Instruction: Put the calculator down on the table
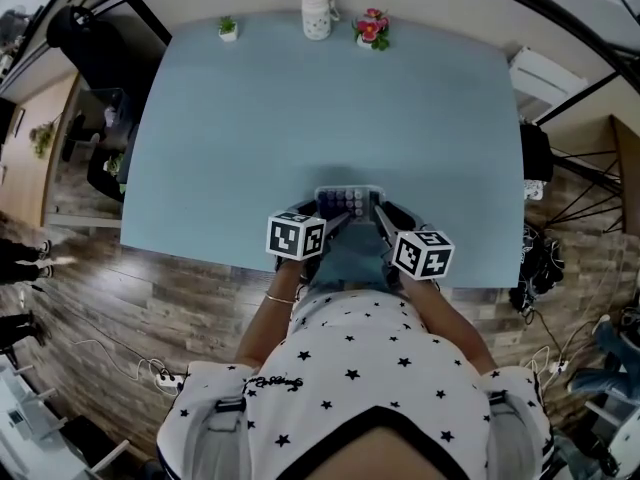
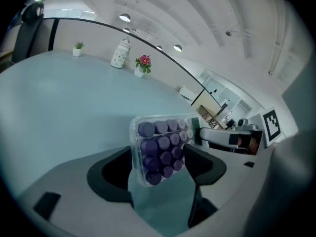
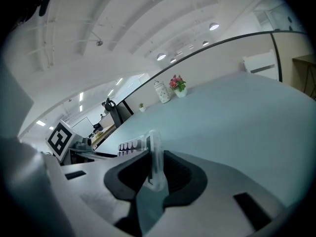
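The calculator (image 1: 348, 201), a clear case with purple keys, hangs just over the near edge of the pale blue table (image 1: 300, 98). My left gripper (image 1: 335, 220) is shut on its near left end; in the left gripper view the keys (image 2: 160, 149) face the camera between the dark pads (image 2: 203, 164). From the right, my right gripper (image 1: 382, 218) is shut on the other side. In the right gripper view the calculator (image 3: 154, 159) shows edge-on between the pads. The right gripper (image 2: 227, 138) also shows in the left gripper view.
At the table's far edge stand a small green plant (image 1: 228, 28), a white jar (image 1: 317, 13) and a pot of red flowers (image 1: 372, 28). A black chair (image 1: 95, 48) is at the left. Cables lie on the wooden floor (image 1: 150, 368).
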